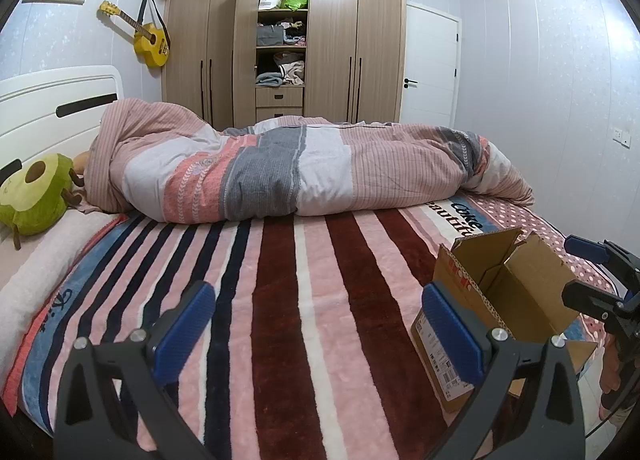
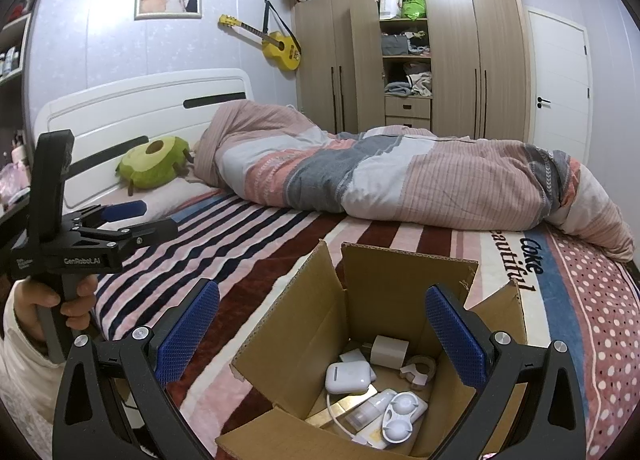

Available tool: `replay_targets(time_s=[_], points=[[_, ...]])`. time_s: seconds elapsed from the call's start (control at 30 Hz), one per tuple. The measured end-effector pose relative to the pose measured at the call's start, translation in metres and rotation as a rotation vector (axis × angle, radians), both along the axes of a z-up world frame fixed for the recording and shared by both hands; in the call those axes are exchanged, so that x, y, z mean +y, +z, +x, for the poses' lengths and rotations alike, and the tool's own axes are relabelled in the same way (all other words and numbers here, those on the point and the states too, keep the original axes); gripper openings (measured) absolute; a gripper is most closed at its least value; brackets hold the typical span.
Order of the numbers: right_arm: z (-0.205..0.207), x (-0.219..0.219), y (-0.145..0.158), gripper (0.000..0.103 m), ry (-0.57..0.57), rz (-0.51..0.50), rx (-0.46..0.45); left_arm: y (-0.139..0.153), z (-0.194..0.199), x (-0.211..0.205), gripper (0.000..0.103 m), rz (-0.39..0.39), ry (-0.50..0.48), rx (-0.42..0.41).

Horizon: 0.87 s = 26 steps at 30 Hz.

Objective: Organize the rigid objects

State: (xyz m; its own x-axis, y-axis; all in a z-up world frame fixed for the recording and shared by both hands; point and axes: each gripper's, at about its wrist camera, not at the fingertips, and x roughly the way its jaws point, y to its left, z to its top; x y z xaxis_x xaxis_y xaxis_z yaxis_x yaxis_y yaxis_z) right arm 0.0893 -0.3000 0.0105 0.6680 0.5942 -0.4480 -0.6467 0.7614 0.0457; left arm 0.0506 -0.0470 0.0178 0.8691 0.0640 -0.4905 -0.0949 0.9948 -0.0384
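An open cardboard box (image 2: 304, 324) stands on the striped bed blanket; it also shows at the right of the left wrist view (image 1: 500, 300). Inside lie a white earbud case (image 2: 346, 378), a white charger block (image 2: 388, 352), a tape roll (image 2: 420, 368), a white contact lens case (image 2: 400, 416) and a small white bottle (image 2: 370, 410). My right gripper (image 2: 322, 332) is open and empty, hovering over the box. My left gripper (image 1: 320, 326) is open and empty above the blanket, left of the box; it also shows at the left of the right wrist view (image 2: 136, 219).
A rolled striped duvet (image 1: 304, 171) lies across the bed's far side. A green avocado plush (image 1: 32, 195) sits by the white headboard (image 1: 52, 99). A wooden wardrobe (image 1: 288, 27), a yellow guitar (image 1: 150, 41) and a white door (image 1: 430, 67) are behind.
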Motion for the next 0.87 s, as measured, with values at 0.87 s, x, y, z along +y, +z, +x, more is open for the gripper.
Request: replay_targets(time_s=[0.87], points=[[-0.0005,0.0012,-0.0022,0.103,0.0,0.001,0.003,-0.0031,0.0016,-0.0014,0.103,-0.006,-0.011,0.001]])
